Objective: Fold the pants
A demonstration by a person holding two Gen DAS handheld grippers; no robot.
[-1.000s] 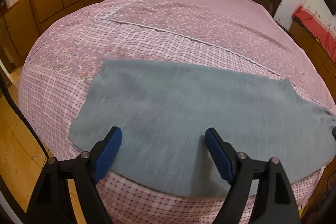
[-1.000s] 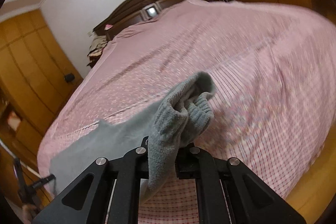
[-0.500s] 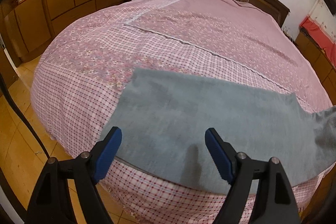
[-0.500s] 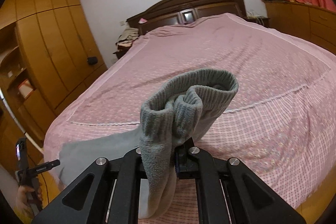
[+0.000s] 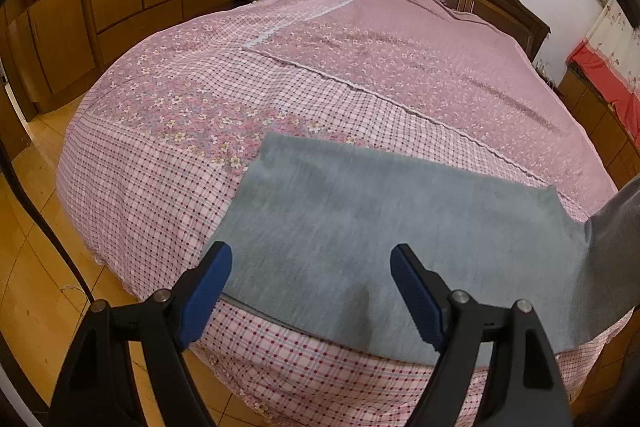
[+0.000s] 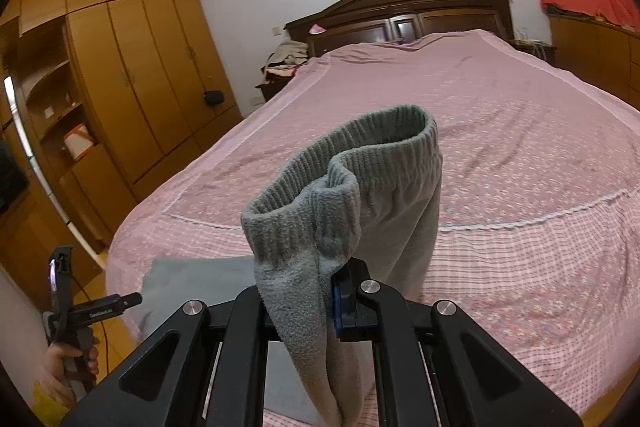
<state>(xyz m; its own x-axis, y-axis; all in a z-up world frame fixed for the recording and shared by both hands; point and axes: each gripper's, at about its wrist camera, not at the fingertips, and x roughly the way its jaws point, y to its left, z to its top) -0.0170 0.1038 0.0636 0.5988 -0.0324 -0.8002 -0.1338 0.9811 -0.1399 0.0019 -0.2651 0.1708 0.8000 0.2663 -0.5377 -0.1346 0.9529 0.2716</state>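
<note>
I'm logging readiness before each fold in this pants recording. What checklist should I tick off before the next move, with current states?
1. Right gripper clamped on the pants: ok, its fingers are shut on the ribbed cuff end, which is lifted off the bed.
2. Left gripper free to act: ok, open with nothing between its fingers, over the near edge of the pants.
3. Rest of the pants lying flat on the bedspread: ok, no visible wrinkles.
4. Both cuffs held together: cannot tell; the fabric is bunched at the grip.
5. Near edge fully on the bed: not ok, it hangs slightly over the edge.
</note>
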